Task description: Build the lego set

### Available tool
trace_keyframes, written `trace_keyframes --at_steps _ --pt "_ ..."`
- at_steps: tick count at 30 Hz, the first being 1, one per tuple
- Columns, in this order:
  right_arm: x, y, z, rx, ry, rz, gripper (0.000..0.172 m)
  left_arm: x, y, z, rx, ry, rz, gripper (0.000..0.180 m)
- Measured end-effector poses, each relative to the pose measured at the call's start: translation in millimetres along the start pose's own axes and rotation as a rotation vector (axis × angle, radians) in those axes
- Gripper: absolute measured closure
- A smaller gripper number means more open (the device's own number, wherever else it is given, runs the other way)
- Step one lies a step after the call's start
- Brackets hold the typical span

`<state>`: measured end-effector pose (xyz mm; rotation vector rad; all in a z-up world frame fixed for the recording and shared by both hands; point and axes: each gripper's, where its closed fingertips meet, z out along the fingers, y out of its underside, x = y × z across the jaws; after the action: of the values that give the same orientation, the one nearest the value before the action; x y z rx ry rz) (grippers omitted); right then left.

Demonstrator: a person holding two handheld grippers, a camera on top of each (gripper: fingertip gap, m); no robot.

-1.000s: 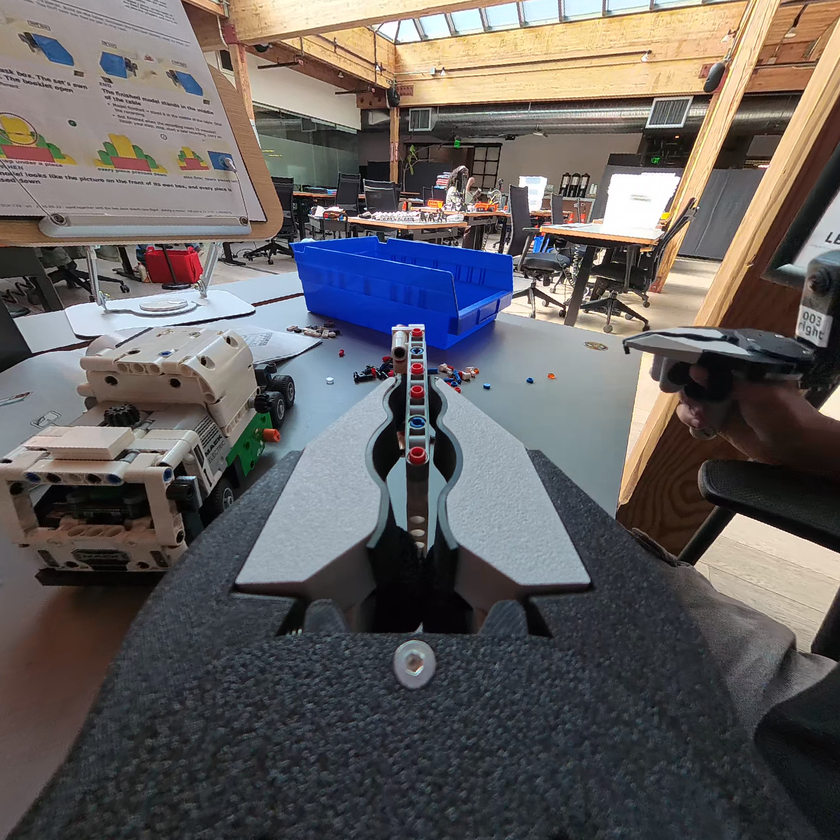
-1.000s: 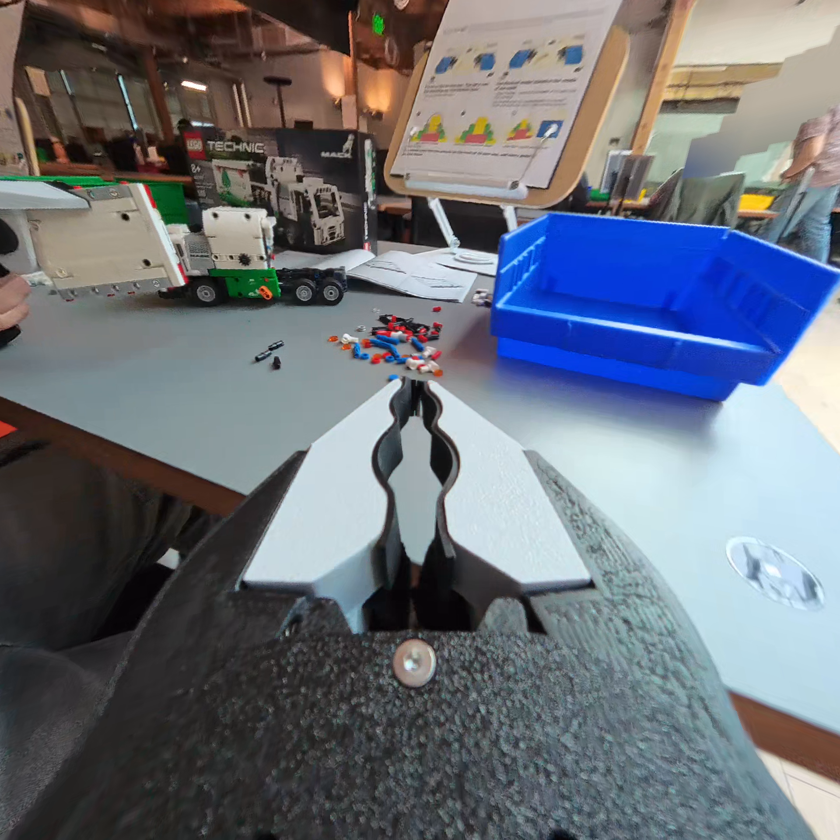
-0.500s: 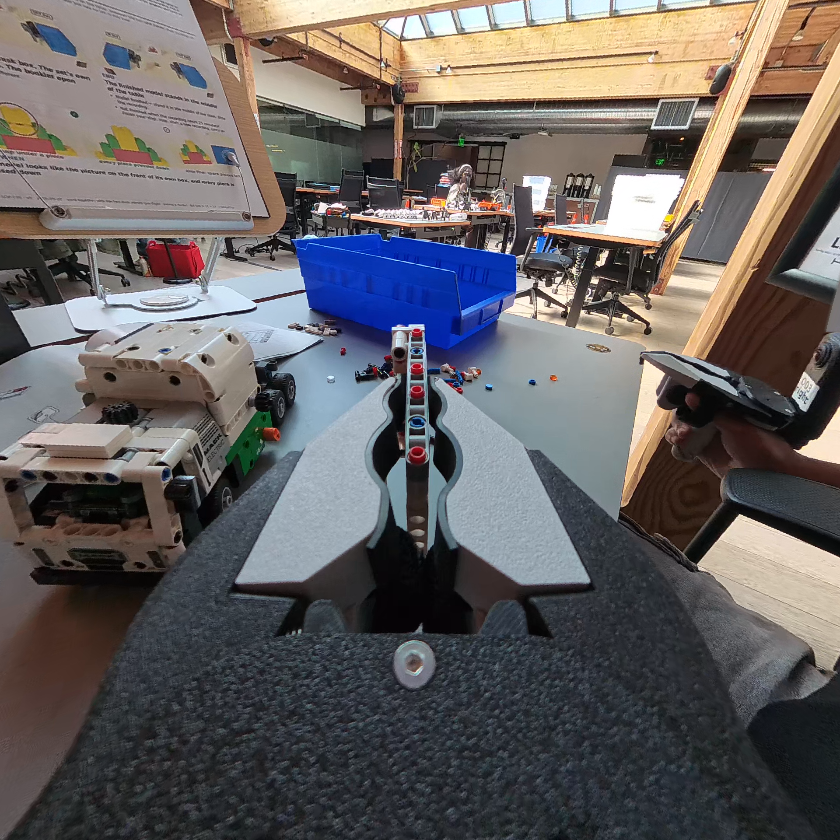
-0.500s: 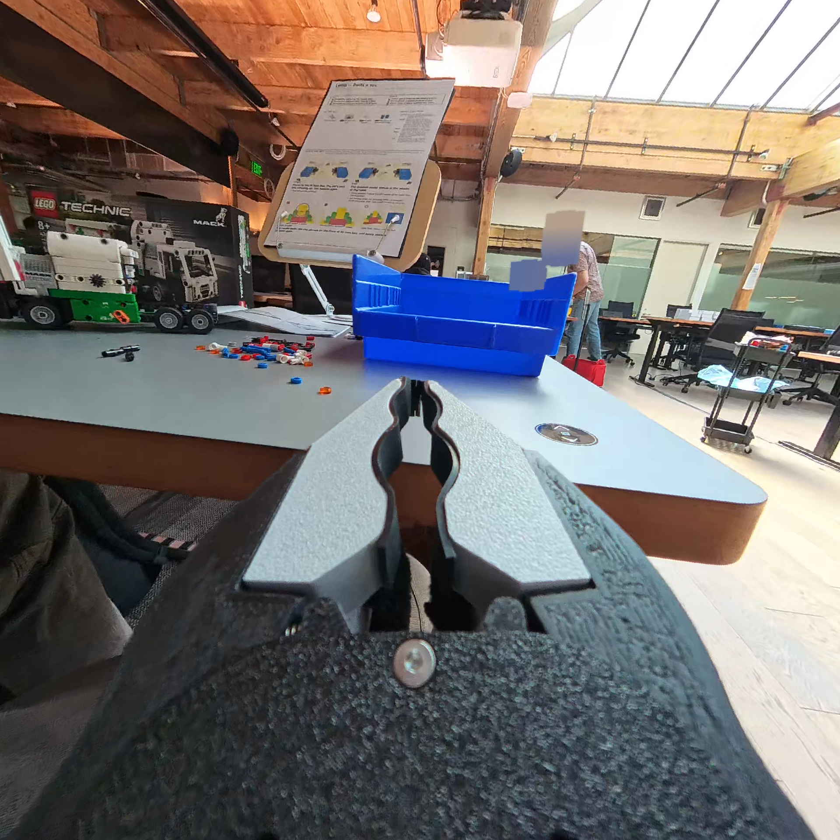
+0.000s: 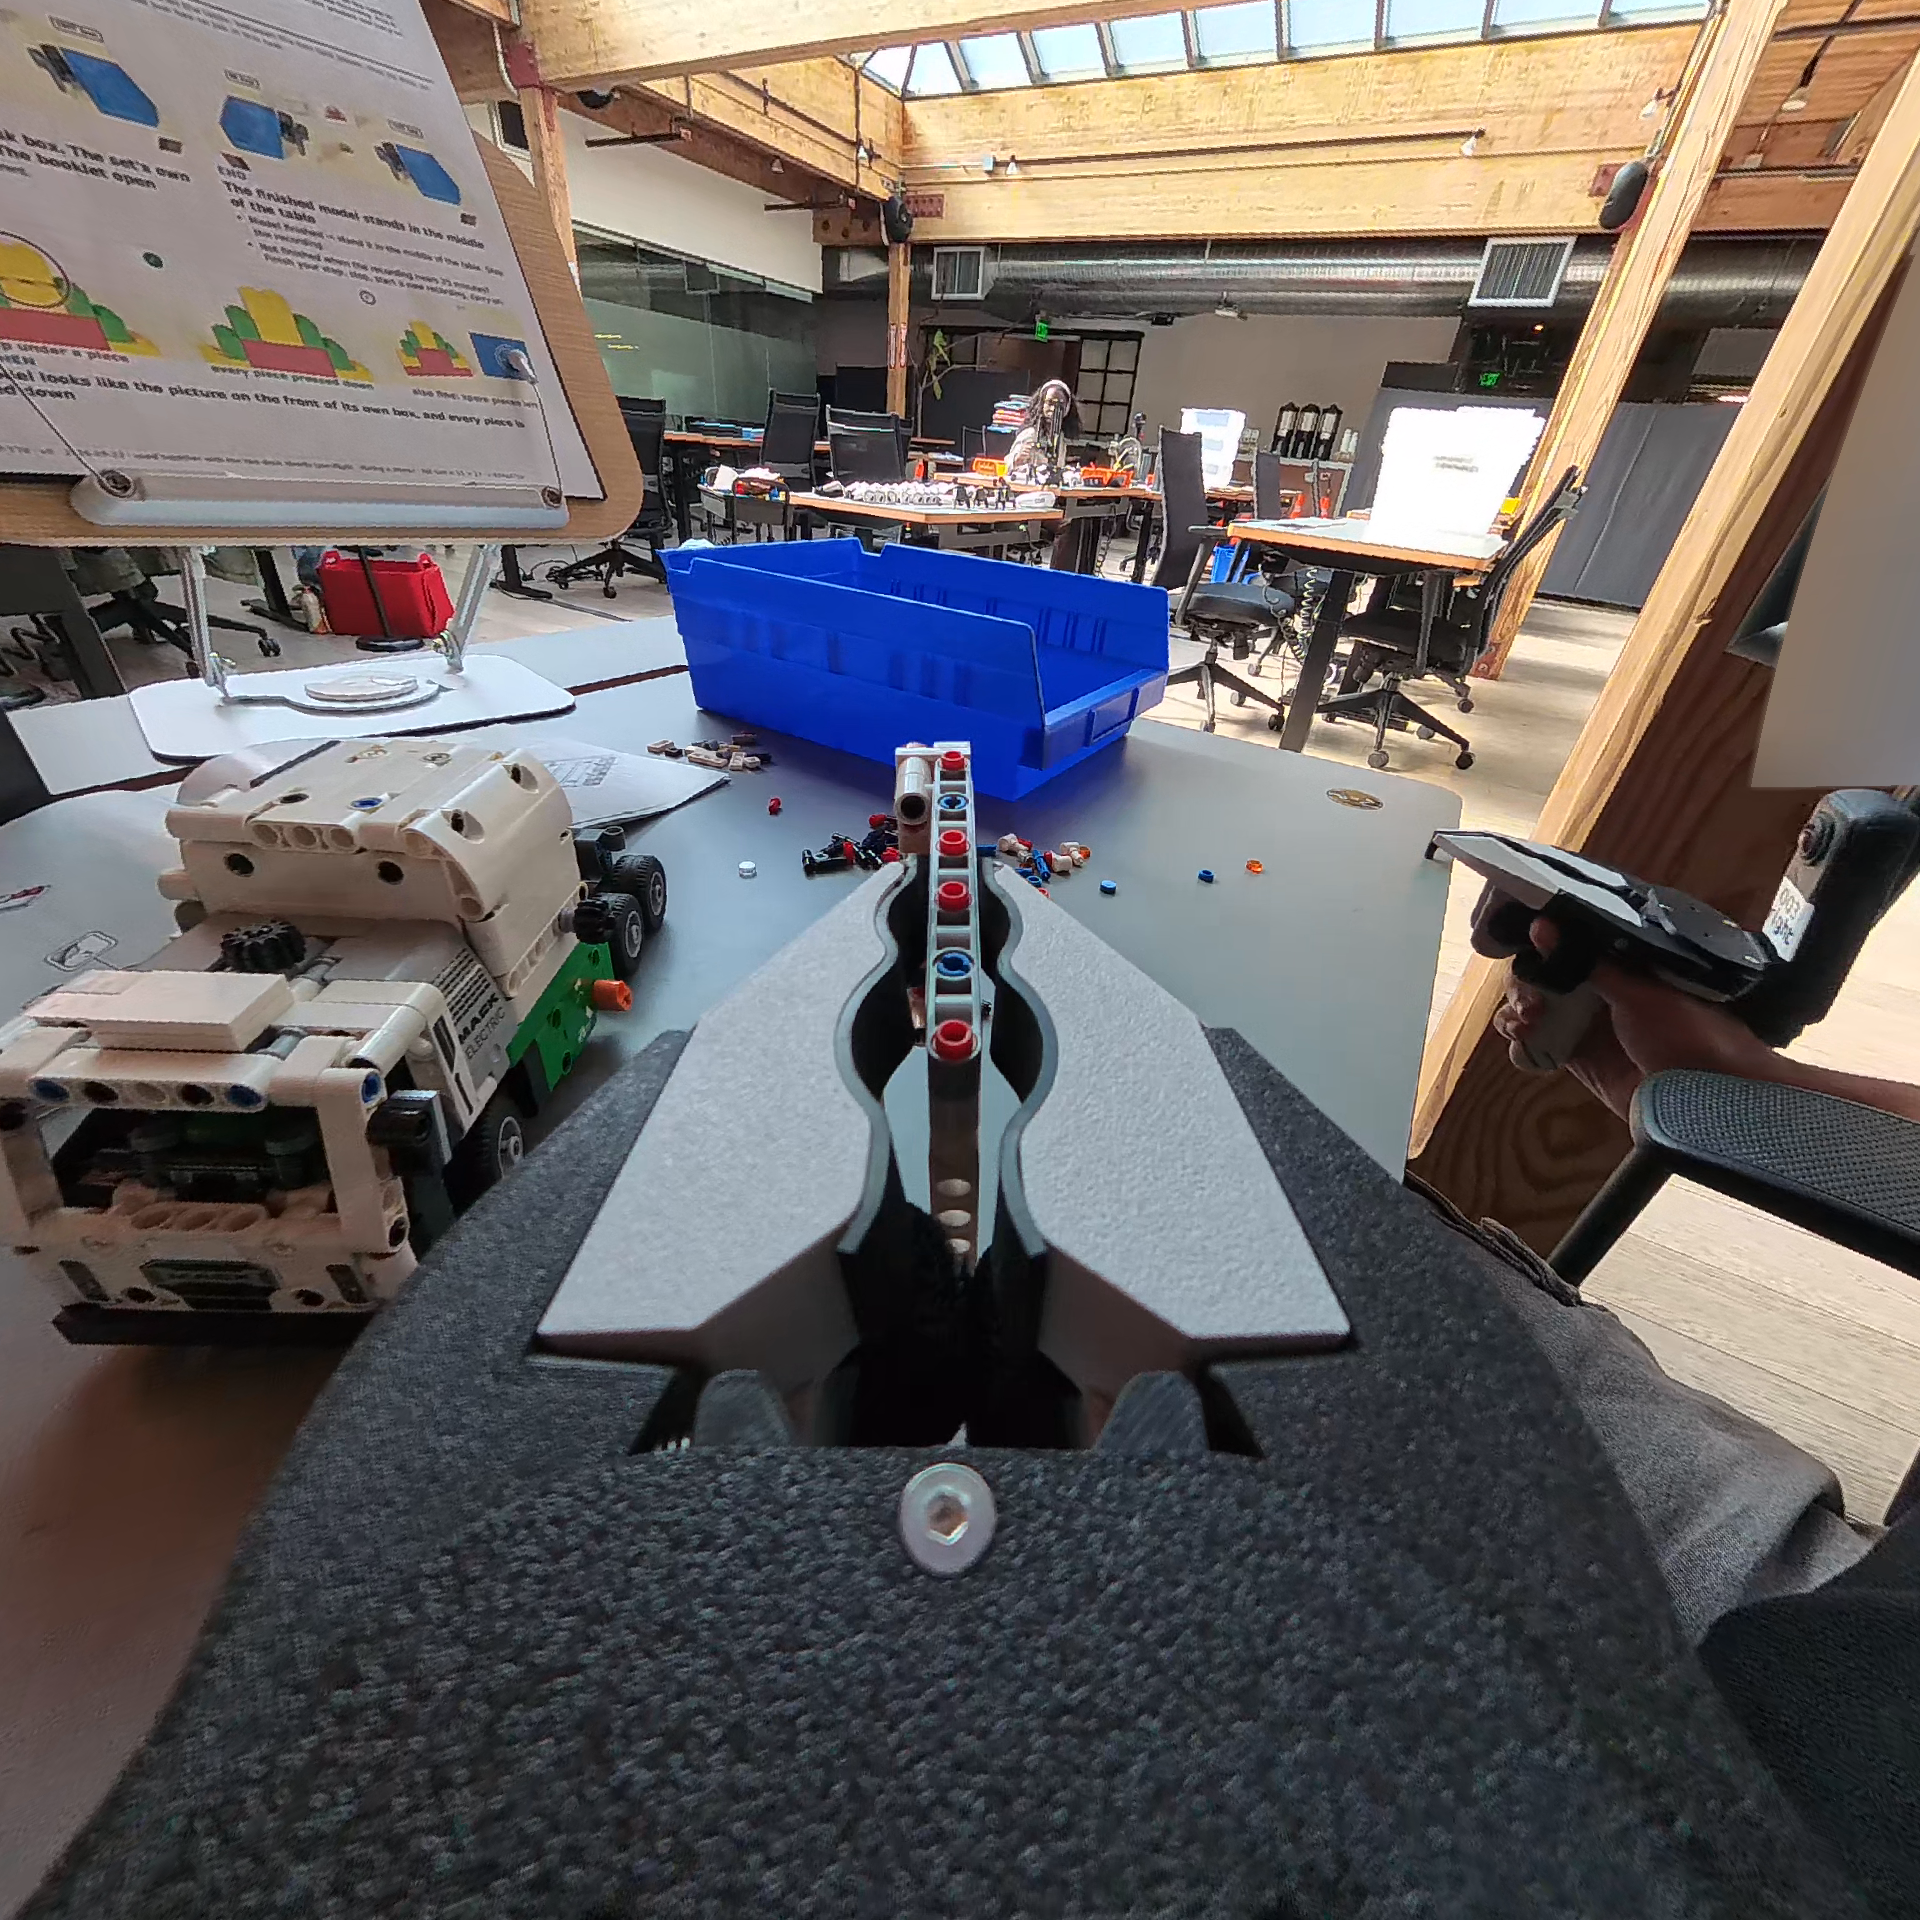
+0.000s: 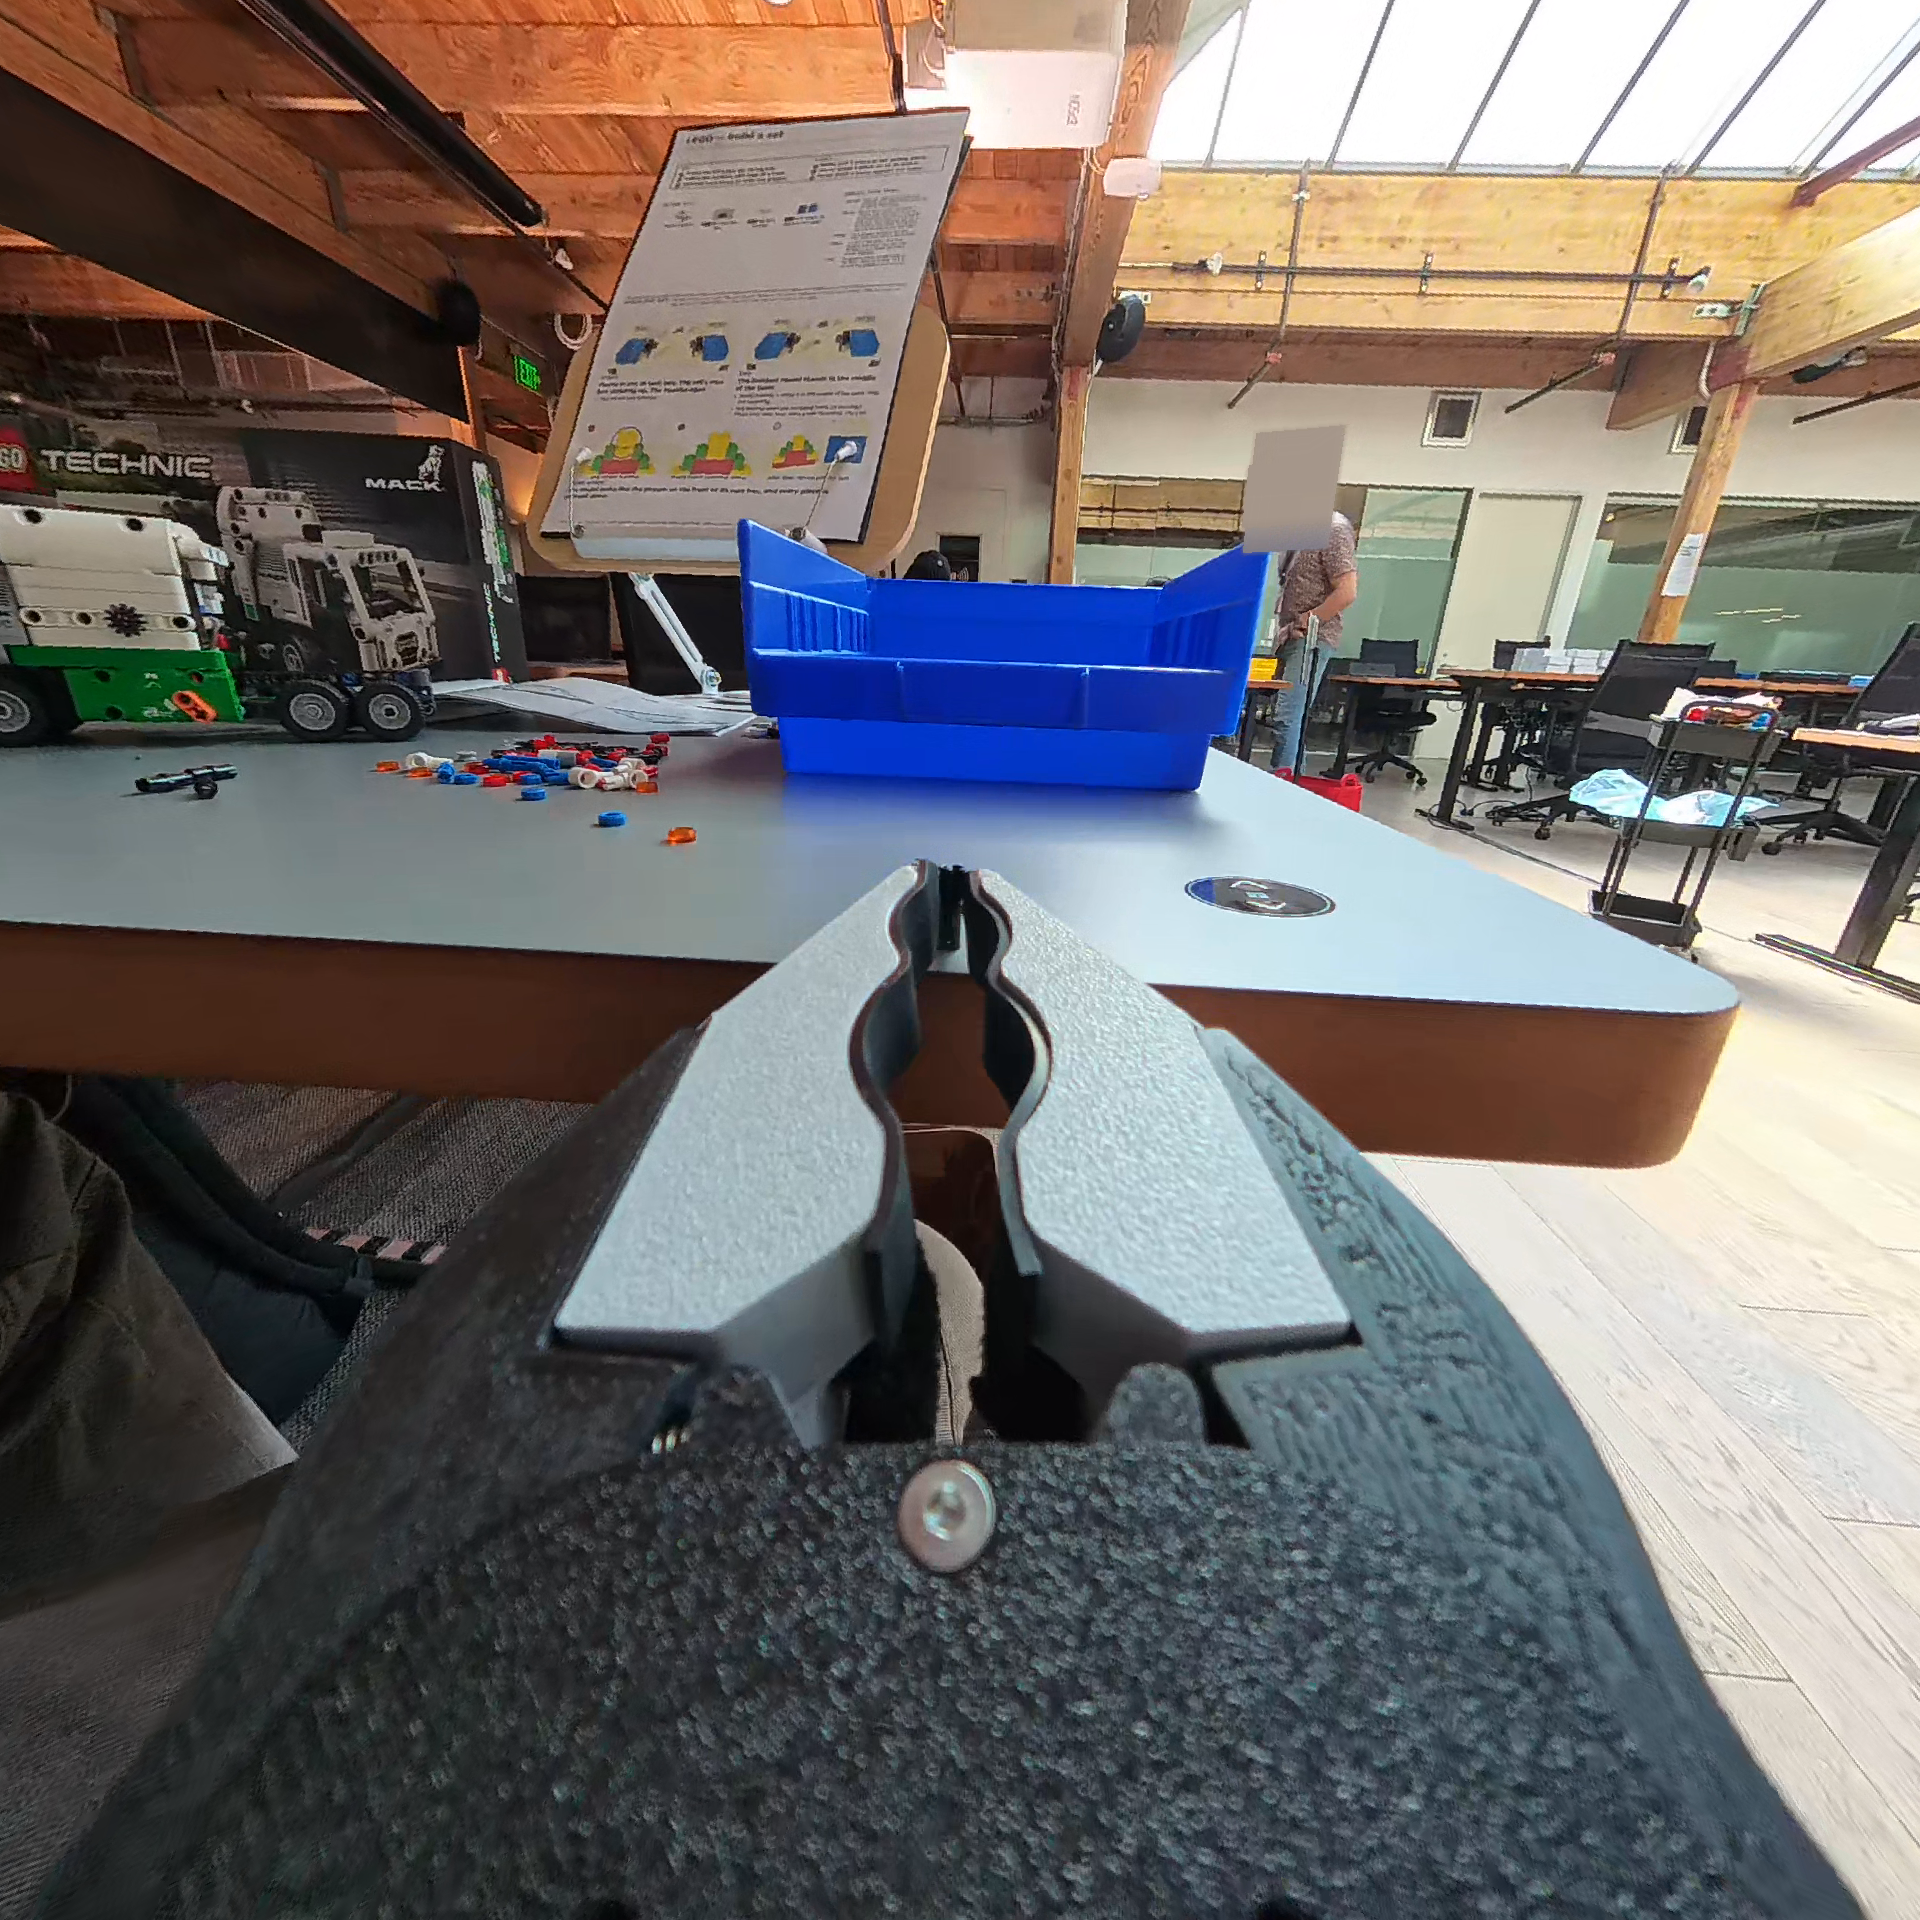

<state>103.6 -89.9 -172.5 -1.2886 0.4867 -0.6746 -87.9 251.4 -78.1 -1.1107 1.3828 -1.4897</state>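
Two closed grips want steady pressure: the left gripper [image 5: 948,883] clamps a grey pin-studded beam [image 5: 954,997] lengthwise, its far end jutting beyond the fingertips, while the right gripper [image 6: 945,883], just short of the table edge [image 6: 416,997], nips a small black piece [image 6: 948,909]

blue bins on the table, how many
1. The blue bin sits at the table's far side, beyond the scattered small pieces, right of the document stand. The right wrist view shows the same bin.
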Motion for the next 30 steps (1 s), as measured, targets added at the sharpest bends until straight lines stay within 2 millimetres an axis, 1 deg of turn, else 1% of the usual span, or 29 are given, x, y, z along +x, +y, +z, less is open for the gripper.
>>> trace_keyframes --at_steps 4,12,20,24,28,30 --pt "-0.1 -0.4 -3.3 0.01 -0.004 0.017 0.169 0.4 0.0 0.0 0.0 0.0 0.004 0.174" --pt "-1.8 0.8 0.0 0.003 -0.012 0.013 0.168 0.8 0.4 0.3 -0.002 -0.001 0.008 0.174" --pt "-3.4 2.7 -0.9 -0.012 -0.021 0.015 0.161 1.1 0.6 0.5 -0.003 0.002 0.008 0.174" --pt "-3.0 3.1 -2.2 -0.015 -0.02 0.013 0.16 1.3 0.8 0.7 -0.004 0.003 0.009 0.174" --pt "-1.5 1.6 -3.8 -0.014 -0.013 0.005 0.16 1.7 0.7 0.6 -0.004 0.003 0.011 0.174" --pt "-1.7 -4.2 -6.9 -0.004 -0.021 -0.004 0.158 1.6 0.8 0.8 -0.005 0.003 0.011 0.174"
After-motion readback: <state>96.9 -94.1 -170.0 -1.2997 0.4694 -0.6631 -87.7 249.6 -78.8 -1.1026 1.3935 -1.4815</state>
